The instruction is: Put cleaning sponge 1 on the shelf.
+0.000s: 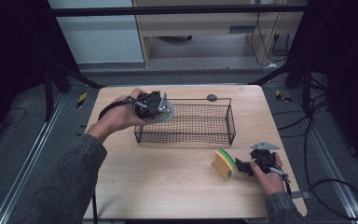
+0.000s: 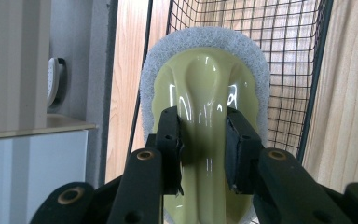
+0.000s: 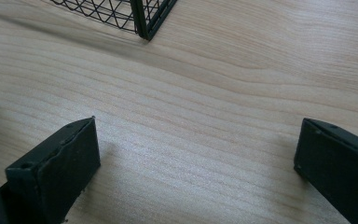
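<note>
My left gripper (image 1: 162,108) is shut on the ridge of a pale yellow-green scrubber (image 2: 205,88) with a white pad; in the high view the scrubber (image 1: 166,115) hangs at the left end of the black wire basket (image 1: 214,135). The gripper (image 2: 204,144) clamps the glossy handle between both pads, with the basket mesh (image 2: 289,56) behind it. A yellow sponge with a green top (image 1: 224,164) stands on edge on the table, just left of my right gripper (image 1: 240,167). That gripper (image 3: 196,158) is open, with bare wood between its wide-apart jaws.
The light wooden table (image 1: 168,186) carries the basket across its middle, and a corner of the basket (image 3: 144,18) lies ahead of the right gripper. A small dark round disc (image 1: 211,97) sits behind the basket near the far edge. Dark floor and frame rails surround the table.
</note>
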Demonstrator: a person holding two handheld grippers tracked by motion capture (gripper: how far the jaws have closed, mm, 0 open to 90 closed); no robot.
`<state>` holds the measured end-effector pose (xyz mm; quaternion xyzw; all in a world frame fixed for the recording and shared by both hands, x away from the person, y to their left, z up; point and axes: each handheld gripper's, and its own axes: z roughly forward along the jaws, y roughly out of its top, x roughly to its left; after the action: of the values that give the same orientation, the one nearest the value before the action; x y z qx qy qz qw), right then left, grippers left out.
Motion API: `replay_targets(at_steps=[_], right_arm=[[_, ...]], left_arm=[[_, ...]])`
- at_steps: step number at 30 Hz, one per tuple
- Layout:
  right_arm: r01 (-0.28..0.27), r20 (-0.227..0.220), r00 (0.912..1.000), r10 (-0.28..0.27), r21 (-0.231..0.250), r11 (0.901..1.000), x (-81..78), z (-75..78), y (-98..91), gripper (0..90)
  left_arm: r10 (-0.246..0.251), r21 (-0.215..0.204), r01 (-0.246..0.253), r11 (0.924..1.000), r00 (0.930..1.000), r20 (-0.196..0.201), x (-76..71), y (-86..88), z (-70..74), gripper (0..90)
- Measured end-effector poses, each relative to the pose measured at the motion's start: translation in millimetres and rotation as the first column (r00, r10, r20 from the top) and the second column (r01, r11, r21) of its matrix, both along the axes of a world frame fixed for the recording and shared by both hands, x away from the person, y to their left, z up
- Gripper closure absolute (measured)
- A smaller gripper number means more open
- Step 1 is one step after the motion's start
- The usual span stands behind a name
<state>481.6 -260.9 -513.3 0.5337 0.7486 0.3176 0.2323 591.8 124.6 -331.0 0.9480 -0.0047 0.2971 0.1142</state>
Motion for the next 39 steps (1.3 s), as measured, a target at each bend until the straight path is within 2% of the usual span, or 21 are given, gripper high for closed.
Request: replay_targets(at_steps=[11, 21, 39], right_arm=[[-0.001, 0.0, 1.0, 0.001, -0.002, 1.0, 0.0, 0.0, -0.1, 0.4], [0.001, -0.001, 1.0, -0.001, 0.0, 1.0, -0.1, 0.0, 0.0, 0.4], [-0.001, 0.0, 1.0, 0.001, -0.002, 1.0, 0.0, 0.0, -0.1, 0.4]], left_arm=[[-0.015, 0.017, 0.015, 0.9997, 0.9993, -0.036, -0.7, 2.2, -11.1, 70.1], [-0.014, 0.016, 0.015, 0.9998, 0.9982, -0.059, 0.7, 1.0, -18.2, 70.1], [-0.005, 0.028, 0.008, 0.9996, 0.9965, -0.084, 4.0, 3.5, -30.1, 70.1]])
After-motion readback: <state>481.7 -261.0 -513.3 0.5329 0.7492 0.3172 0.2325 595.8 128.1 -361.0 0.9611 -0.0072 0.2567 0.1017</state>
